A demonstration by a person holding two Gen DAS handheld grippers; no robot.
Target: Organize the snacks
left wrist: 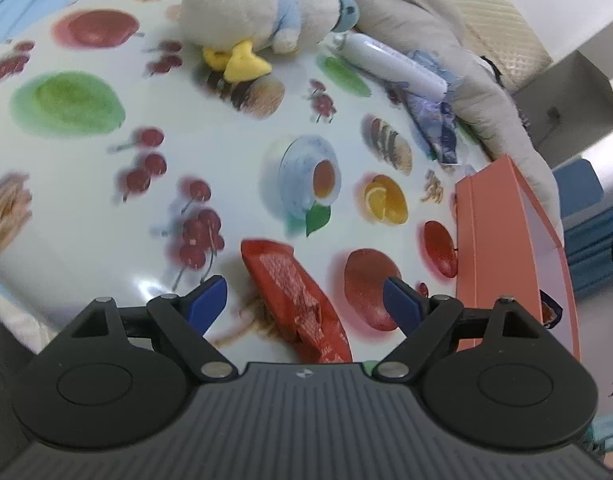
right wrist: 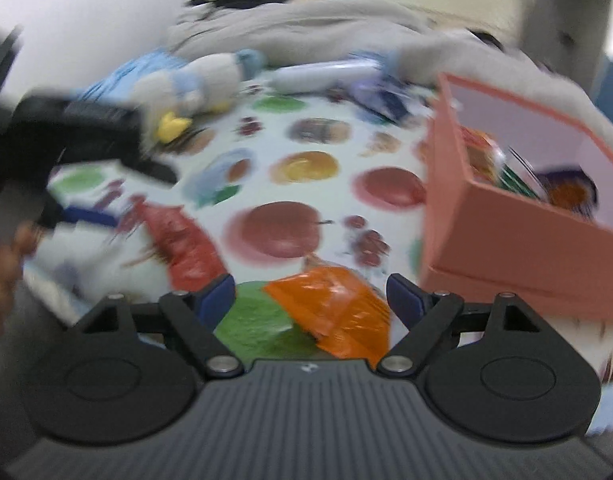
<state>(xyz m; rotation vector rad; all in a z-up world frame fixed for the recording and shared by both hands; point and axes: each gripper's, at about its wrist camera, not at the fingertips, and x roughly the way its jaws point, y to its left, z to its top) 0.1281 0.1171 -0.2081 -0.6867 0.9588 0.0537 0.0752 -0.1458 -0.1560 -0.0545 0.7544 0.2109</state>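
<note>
A red snack packet (left wrist: pixel 298 300) lies on the fruit-print tablecloth, between the open jaws of my left gripper (left wrist: pixel 306 300), just above it. In the right wrist view an orange snack packet (right wrist: pixel 338 312) lies between the open jaws of my right gripper (right wrist: pixel 310 296). The red packet (right wrist: pixel 182 244) and the left gripper (right wrist: pixel 86 136) show at the left there. A salmon-pink box (right wrist: pixel 518 236) stands at the right, open, with several snack packets inside. The box also shows in the left wrist view (left wrist: pixel 502 256).
A plush duck (left wrist: pixel 250 20) lies at the table's far side, with a white tube (left wrist: pixel 386 60) and a blue wrapper (left wrist: pixel 434 120) to its right. A grey blanket (left wrist: pixel 446 20) lies behind them. The right wrist view is blurred.
</note>
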